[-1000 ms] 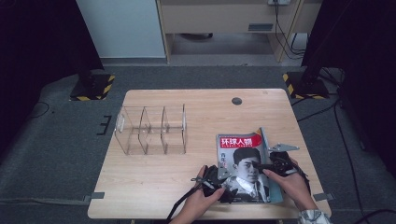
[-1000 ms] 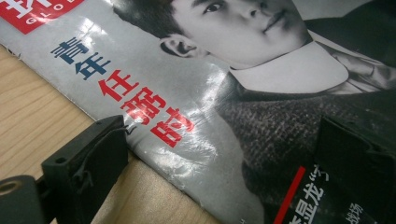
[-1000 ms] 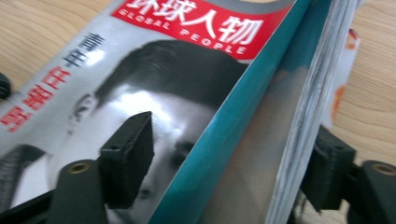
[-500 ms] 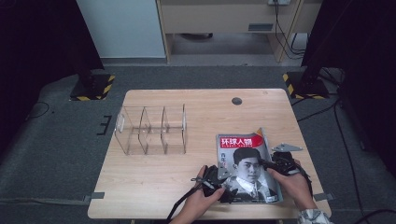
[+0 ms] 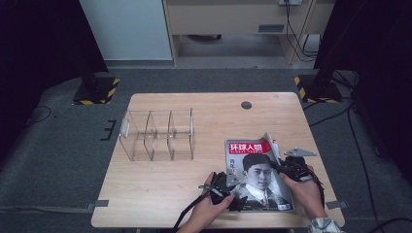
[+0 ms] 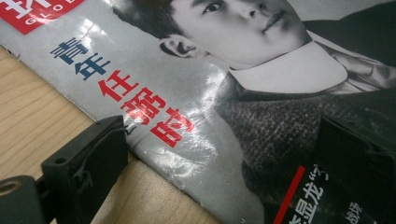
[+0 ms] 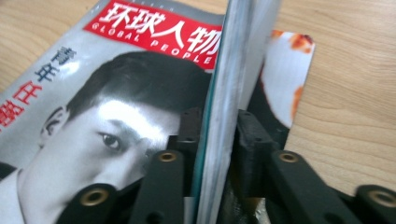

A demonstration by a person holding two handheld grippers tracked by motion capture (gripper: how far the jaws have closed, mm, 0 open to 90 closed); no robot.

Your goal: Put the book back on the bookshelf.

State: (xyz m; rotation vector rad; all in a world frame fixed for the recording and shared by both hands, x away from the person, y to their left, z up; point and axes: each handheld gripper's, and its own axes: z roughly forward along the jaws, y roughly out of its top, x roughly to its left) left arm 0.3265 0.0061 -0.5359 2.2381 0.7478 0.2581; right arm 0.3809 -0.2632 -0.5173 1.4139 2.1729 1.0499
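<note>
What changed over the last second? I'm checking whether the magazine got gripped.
The right gripper has just been closing its jaws, and they now pinch the lifted right-hand pages of the glossy magazine with the red title band. Unchanged: the left gripper open across the magazine's left edge, the magazine's place on the wooden table, and the clear plastic divider rack.

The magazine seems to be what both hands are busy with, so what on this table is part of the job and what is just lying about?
Part of the job:
- magazine, right edge lifted
- right gripper, jaws just closed on that lifted edge
- left gripper, jaws open across the magazine's left edge

Lying about:
- clear acrylic divider rack, empty, apart from the magazine
- table
</note>
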